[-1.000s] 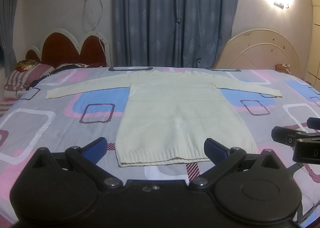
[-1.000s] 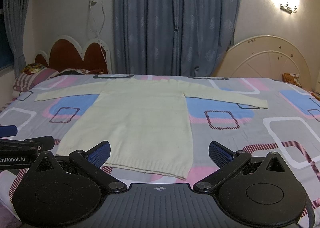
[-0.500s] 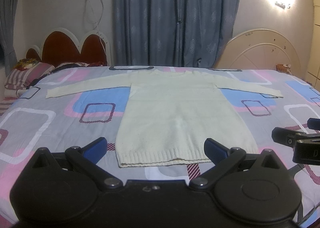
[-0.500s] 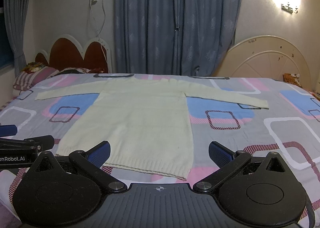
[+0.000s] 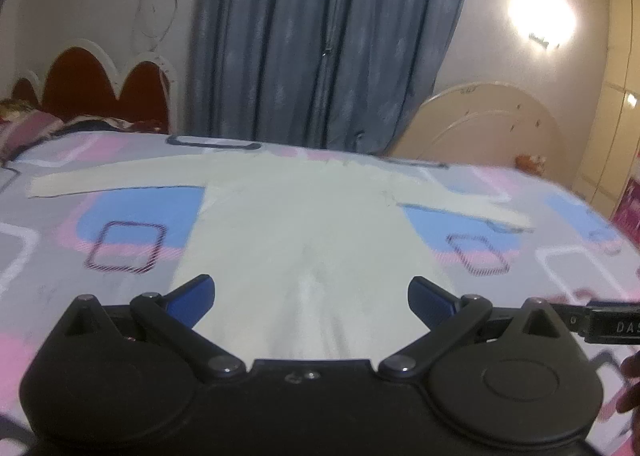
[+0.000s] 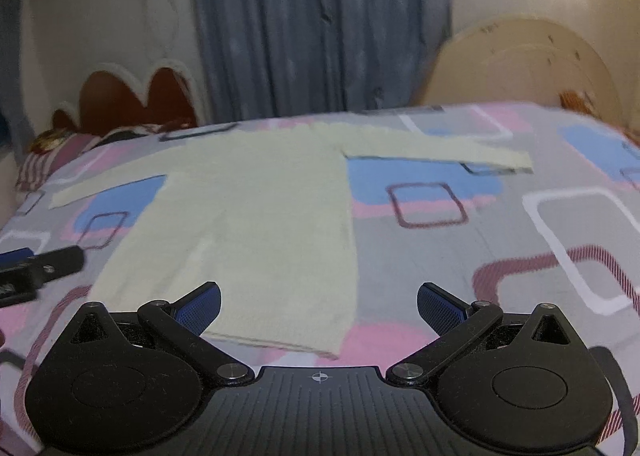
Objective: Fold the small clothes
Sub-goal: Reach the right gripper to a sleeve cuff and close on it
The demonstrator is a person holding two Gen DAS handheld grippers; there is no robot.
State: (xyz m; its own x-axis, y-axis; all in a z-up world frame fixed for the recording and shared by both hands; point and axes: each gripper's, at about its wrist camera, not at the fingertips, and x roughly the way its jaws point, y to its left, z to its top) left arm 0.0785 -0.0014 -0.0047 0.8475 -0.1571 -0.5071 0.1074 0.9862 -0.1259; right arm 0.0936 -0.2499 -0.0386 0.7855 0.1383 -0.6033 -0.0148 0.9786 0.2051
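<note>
A cream knit sweater [image 5: 304, 224] lies flat on the bed, both sleeves spread out sideways; it also shows in the right wrist view [image 6: 256, 212]. My left gripper [image 5: 311, 298] is open and empty, low over the sweater's lower body; the hem is hidden under it. My right gripper [image 6: 319, 306] is open and empty over the hem's right corner [image 6: 332, 352]. The right gripper's tip shows at the right edge of the left wrist view [image 5: 600, 318]. The left gripper's tip shows at the left edge of the right wrist view [image 6: 36, 268].
The bed has a grey sheet [image 6: 500, 256] with pink, blue and white squares. A red scalloped headboard [image 5: 100, 88] and pillows [image 5: 28, 128] stand at the left, blue curtains [image 5: 320, 40] behind, a cream round footboard [image 5: 492, 124] at the right.
Both grippers have moved forward and lower over the sweater. The hem has slipped under the left gripper's body, and the views are motion-blurred and tilted.
</note>
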